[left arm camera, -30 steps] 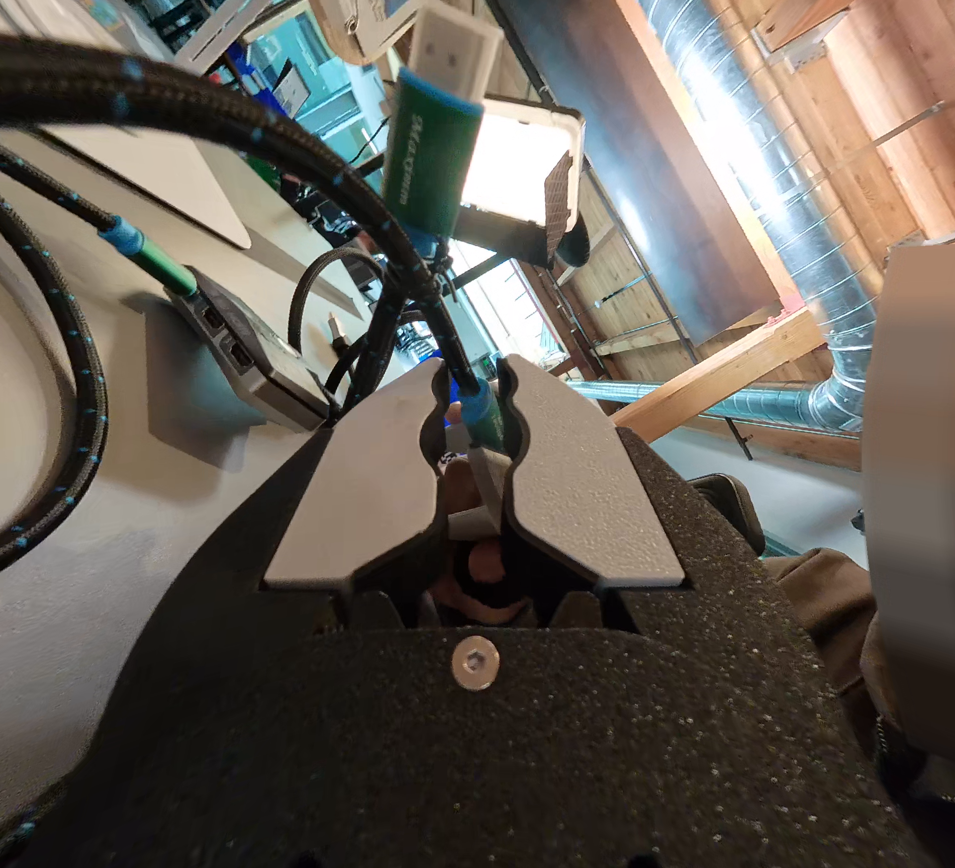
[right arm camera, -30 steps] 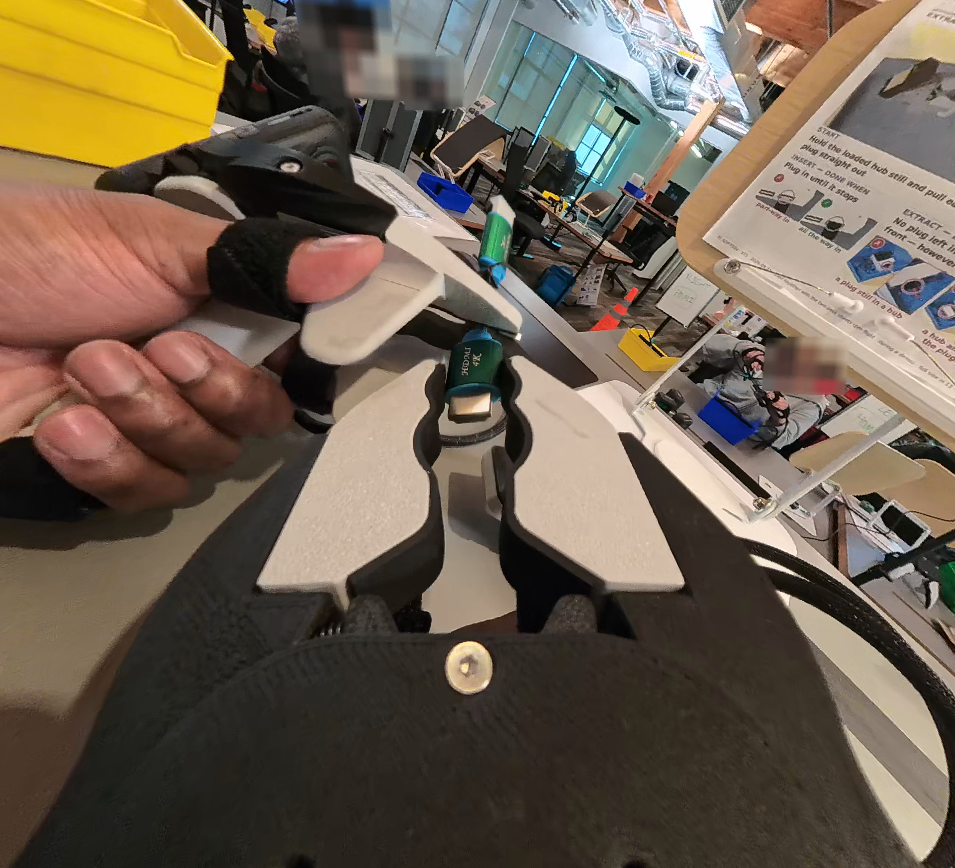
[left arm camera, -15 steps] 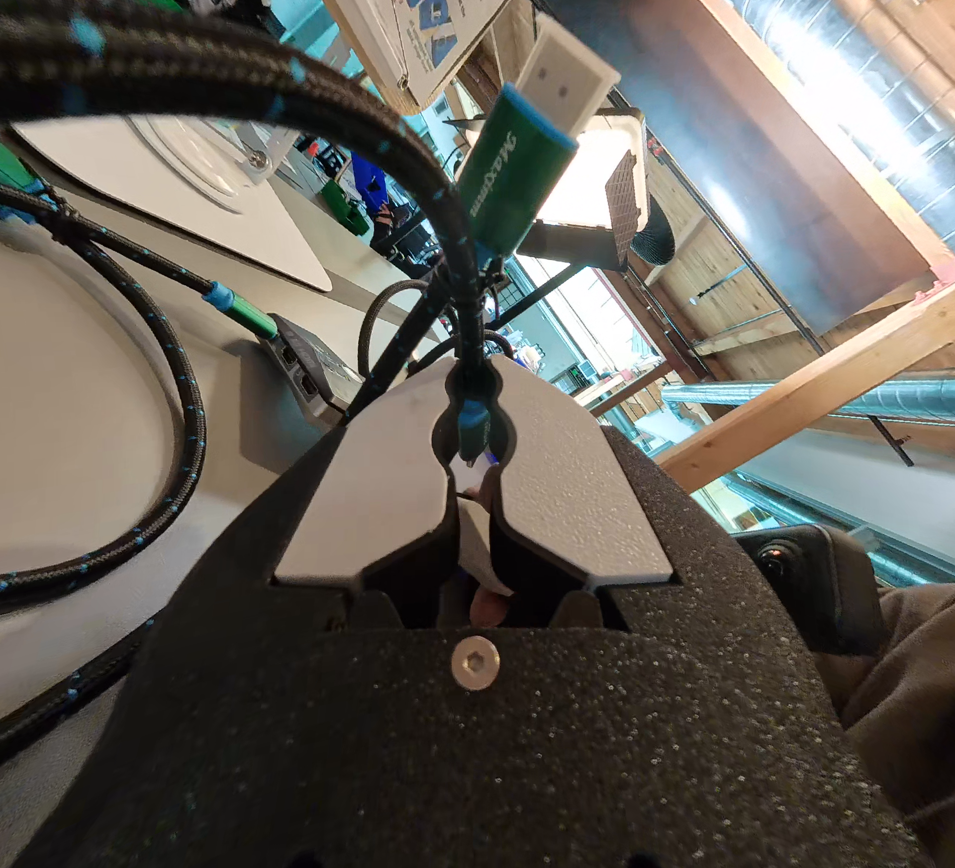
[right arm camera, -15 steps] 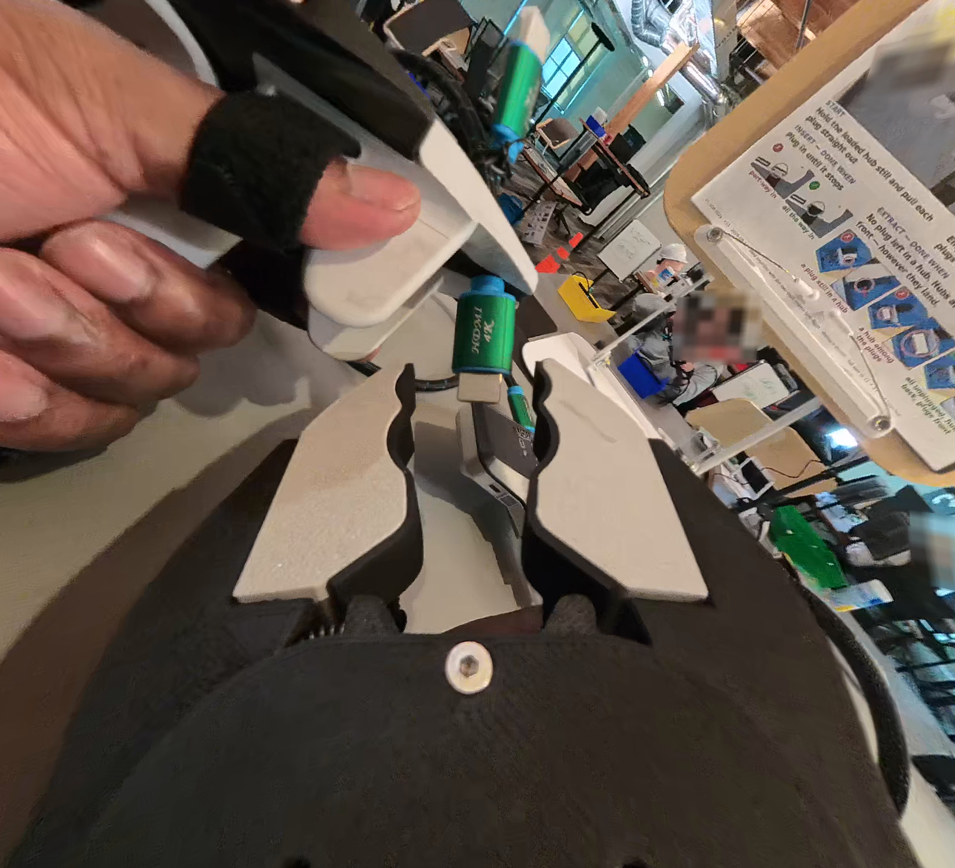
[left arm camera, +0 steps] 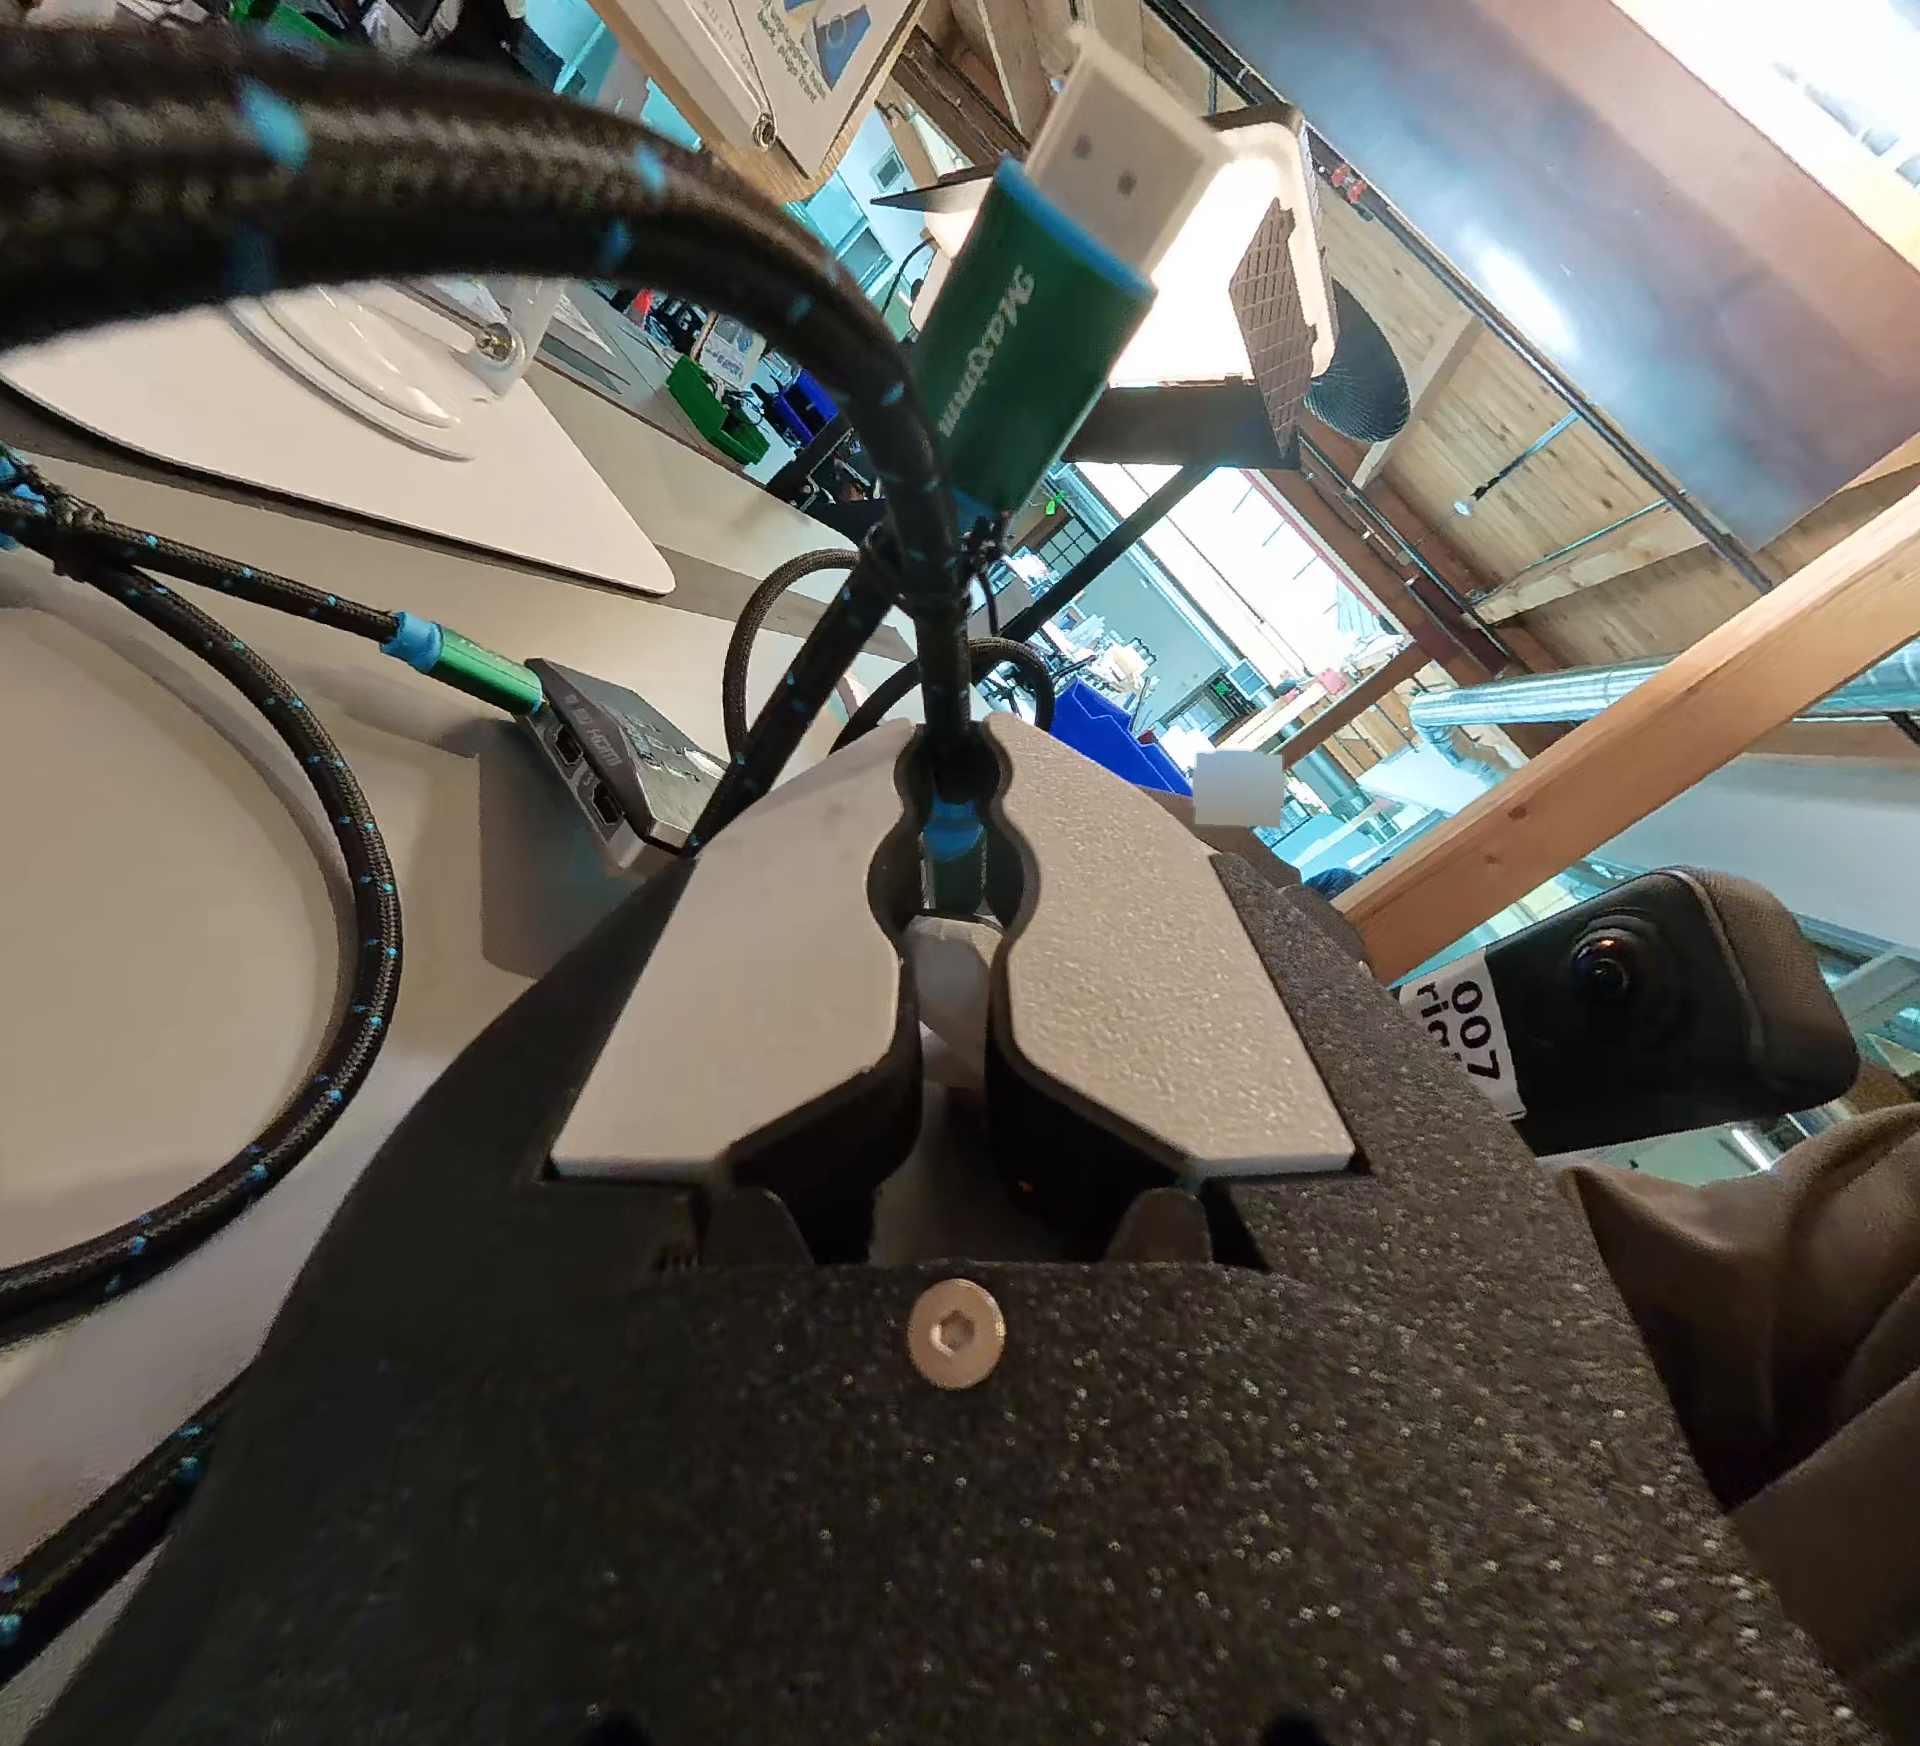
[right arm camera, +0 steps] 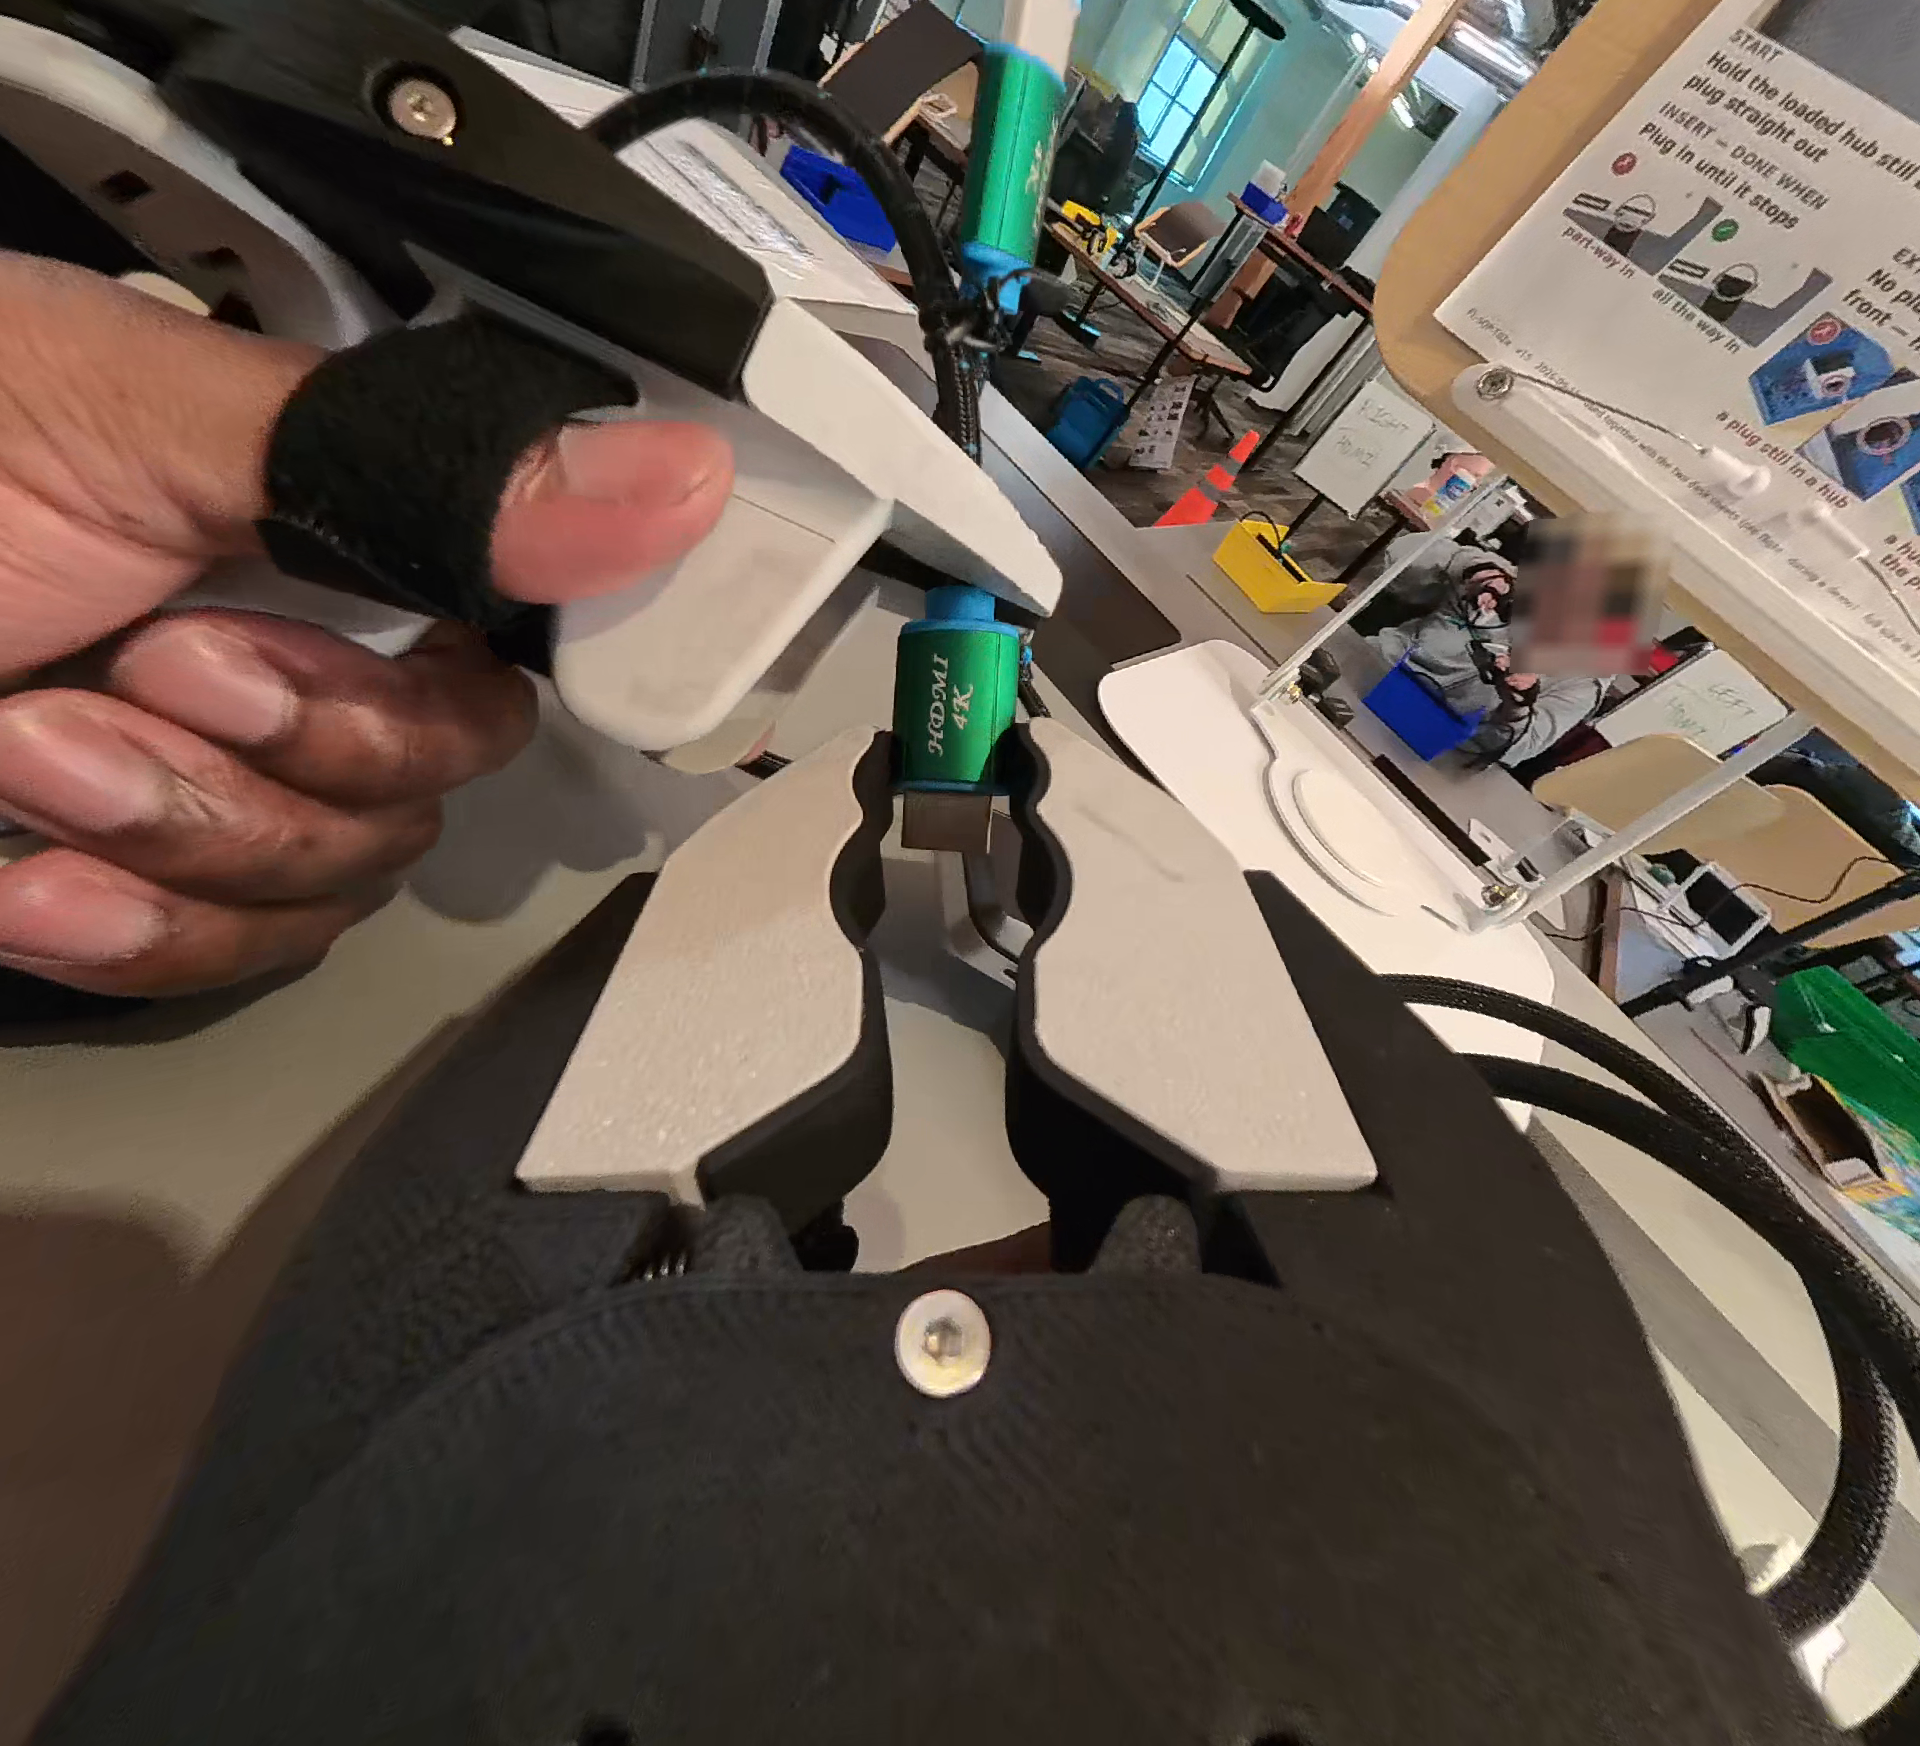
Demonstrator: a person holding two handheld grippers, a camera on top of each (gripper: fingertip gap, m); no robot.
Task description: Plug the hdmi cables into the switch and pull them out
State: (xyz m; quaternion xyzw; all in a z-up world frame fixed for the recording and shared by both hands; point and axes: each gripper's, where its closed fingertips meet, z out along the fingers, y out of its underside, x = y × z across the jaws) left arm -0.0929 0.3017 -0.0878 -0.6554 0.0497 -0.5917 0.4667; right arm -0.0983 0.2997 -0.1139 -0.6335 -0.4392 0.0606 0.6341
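In the left wrist view my left gripper (left arm camera: 951, 740) is shut on a black braided cable (left arm camera: 930, 657), just above the blue collar (left arm camera: 954, 829) of its plug. The right wrist view shows that gripper's white fingers (right arm camera: 904, 491) coming down from the upper left, gripping the cable above a green HDMI plug (right arm camera: 951, 709). My right gripper (right arm camera: 951, 746) is shut on that plug's green body, whose metal end points toward the camera. A second green plug with a white cap (left arm camera: 1023, 346) sticks up behind on the same cable bundle; it also shows in the right wrist view (right arm camera: 1013, 148).
A grey hub (left arm camera: 613, 761) lies on the table with another green plug (left arm camera: 473, 668) in it. Loops of braided cable (left arm camera: 353, 865) lie at the left. A white stand base (right arm camera: 1299, 792) and an instruction board (right arm camera: 1714, 242) are at the right. A person's hand (right arm camera: 312, 657) holds the left gripper.
My right jaws opened wide, then closed on the green plug again. My left jaws tightened onto the cable by the blue collar. Both views tilted and shifted.
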